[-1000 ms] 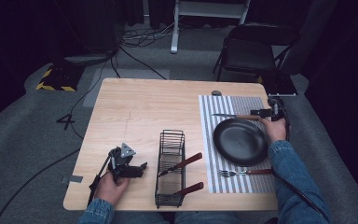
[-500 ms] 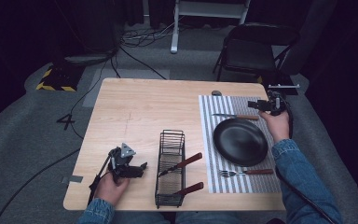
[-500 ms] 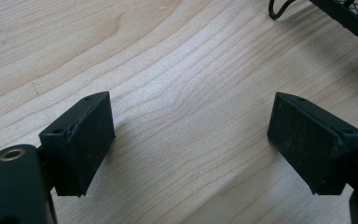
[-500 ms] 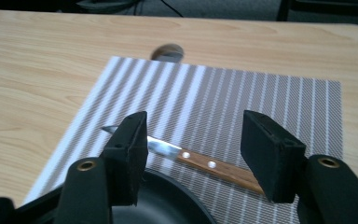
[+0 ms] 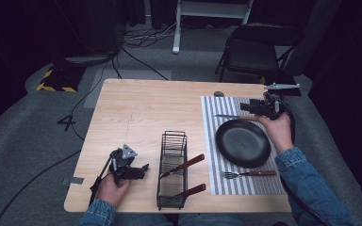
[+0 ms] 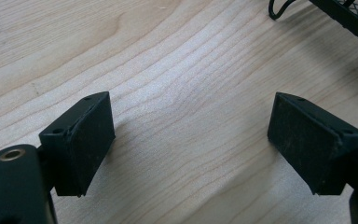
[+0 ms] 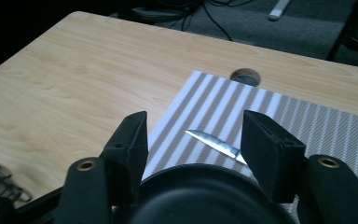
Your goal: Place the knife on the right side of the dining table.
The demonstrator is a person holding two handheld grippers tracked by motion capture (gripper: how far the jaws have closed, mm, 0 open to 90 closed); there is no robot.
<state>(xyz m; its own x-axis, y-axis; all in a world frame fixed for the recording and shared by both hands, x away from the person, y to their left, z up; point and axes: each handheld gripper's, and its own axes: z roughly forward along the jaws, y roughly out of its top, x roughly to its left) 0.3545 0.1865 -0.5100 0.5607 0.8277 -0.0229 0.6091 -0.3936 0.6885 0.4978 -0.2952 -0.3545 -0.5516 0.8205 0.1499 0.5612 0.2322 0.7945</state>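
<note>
Ahead of and between the wide-spread jaws of the left gripper [image 6: 189, 144] lies only bare table [image 5: 136, 113], with the wire rack [image 5: 172, 169] standing just beside it on its right and blocking passage that way. The right gripper [image 7: 193, 144], jaws apart, has the black plate [image 7: 205, 196] directly beneath and the knife [image 7: 214, 142] lying on the striped mat [image 7: 284, 116] just ahead of its right jaw. Beyond the knife, and off to this gripper's left, open mat and bare wood leave free room.
</note>
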